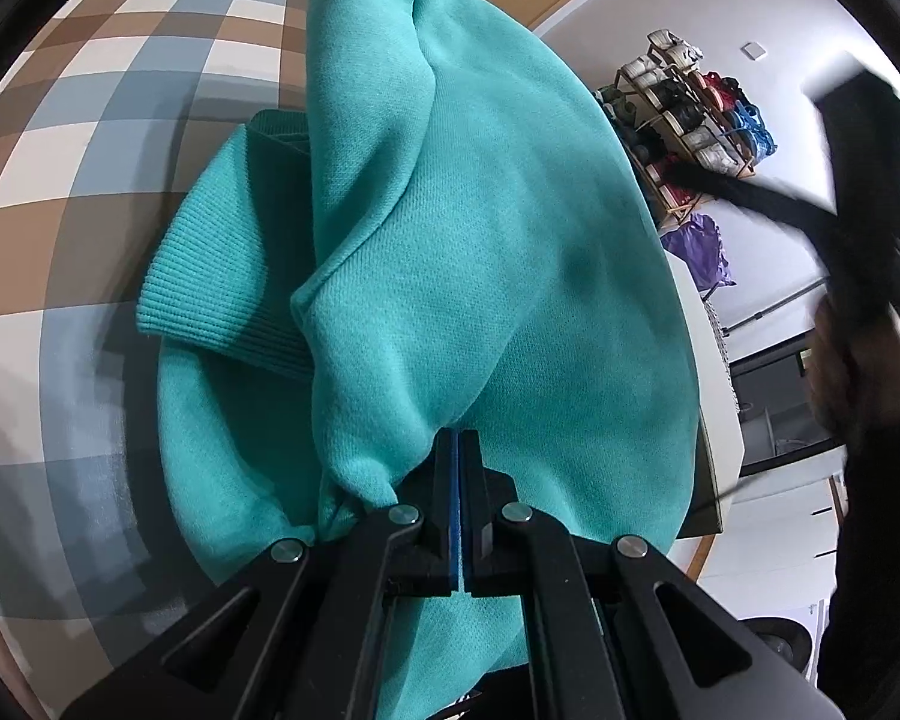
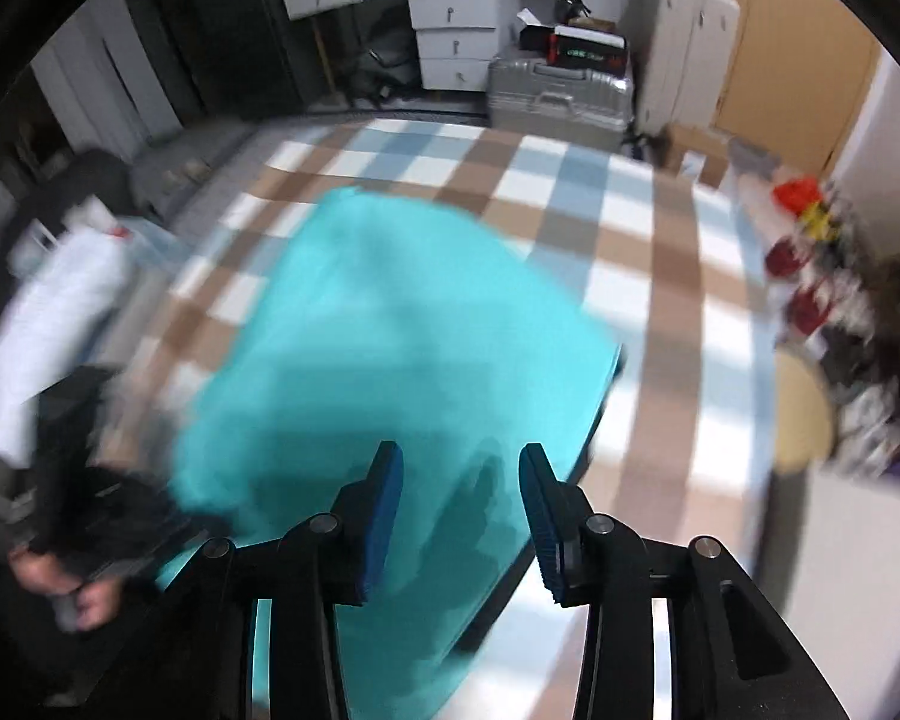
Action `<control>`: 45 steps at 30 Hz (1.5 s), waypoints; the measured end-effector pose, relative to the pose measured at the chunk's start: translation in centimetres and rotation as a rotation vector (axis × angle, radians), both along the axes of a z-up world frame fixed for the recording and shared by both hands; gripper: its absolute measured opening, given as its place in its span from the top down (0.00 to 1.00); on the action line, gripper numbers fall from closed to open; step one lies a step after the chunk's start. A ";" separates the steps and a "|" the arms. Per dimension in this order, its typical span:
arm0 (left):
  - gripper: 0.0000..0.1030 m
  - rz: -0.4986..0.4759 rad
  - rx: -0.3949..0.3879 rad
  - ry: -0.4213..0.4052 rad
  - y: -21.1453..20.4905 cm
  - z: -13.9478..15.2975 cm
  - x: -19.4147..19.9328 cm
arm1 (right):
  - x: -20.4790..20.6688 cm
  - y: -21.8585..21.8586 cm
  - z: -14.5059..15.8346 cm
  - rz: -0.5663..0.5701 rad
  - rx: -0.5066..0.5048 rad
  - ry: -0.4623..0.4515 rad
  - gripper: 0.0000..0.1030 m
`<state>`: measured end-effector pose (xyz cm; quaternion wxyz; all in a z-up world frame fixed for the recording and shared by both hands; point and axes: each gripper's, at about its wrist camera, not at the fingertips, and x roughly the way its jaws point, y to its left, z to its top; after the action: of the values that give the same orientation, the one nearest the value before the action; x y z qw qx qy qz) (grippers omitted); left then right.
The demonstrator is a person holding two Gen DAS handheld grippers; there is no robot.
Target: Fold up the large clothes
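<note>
Sweatshirt, teal, one piece, part lifted

Bed, checked cover in brown, blue and white: carries the garment, which lies across its middle and near edge, well away from the far edge by the suitcase.

Teal sweatshirt: thick knit fleece with a ribbed cuff or hem turned outward on one side. Judged soft, limp and fairly light for its bulk; it drapes in deep rounded folds and will sag wherever it is not supported. Not fragile, and not likely to slip, as the weave looks grippy. Best taken at seams, hem or shoulder corners, where doubled fabric gives the pads something firm; a pinch in mid-panel would only pull up a peak.

Left gripper: jaws pressed together on a bunched fold of the teal fabric, holding it up off the cover.

Right gripper: jaws spread, nothing between them, above the garment's near portion; the picture is blurred, so contact cannot be judged.

Hand: dark-sleeved, at the side, holding the right tool.
</note>
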<state>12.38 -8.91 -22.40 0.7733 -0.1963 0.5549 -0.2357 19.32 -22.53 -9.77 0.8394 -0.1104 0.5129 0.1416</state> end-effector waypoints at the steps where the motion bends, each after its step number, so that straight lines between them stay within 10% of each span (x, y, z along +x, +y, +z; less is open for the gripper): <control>1: 1.00 -0.005 -0.002 0.001 0.0 0.0 0.0 | 1.2 0.3 -1.0 -0.001 -0.034 0.009 0.61; 9: 1.00 -0.018 0.003 0.009 0.2 0.3 0.9 | 6.4 0.6 -8.0 0.004 -0.100 0.270 0.63; 19: 1.00 -0.018 0.010 0.013 -0.3 0.4 1.1 | 8.0 2.1 -2.2 0.021 0.031 0.173 0.70; 26: 1.00 -0.011 0.019 -0.007 -0.1 0.7 1.0 | 10.9 7.2 -10.2 0.033 -0.172 0.277 0.70; 33: 1.00 -0.009 0.003 0.021 0.3 0.7 1.0 | 11.9 8.9 -9.9 0.009 -0.237 0.272 0.76; 37: 1.00 -0.016 0.023 0.010 -0.1 0.8 0.8 | 11.4 10.3 -5.4 0.078 -0.035 0.217 0.79; 41: 1.00 -0.007 0.010 0.029 0.0 0.7 0.9 | 10.4 13.7 -10.0 0.167 -0.138 0.391 0.94; 45: 1.00 -0.003 -0.003 0.029 0.6 0.7 0.9 | 10.3 15.2 -13.5 0.171 -0.213 0.337 0.94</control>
<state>13.30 -8.29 -21.70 0.7645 -0.2001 0.5661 -0.2346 29.61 -7.35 -23.28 0.7103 -0.2164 0.6469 0.1737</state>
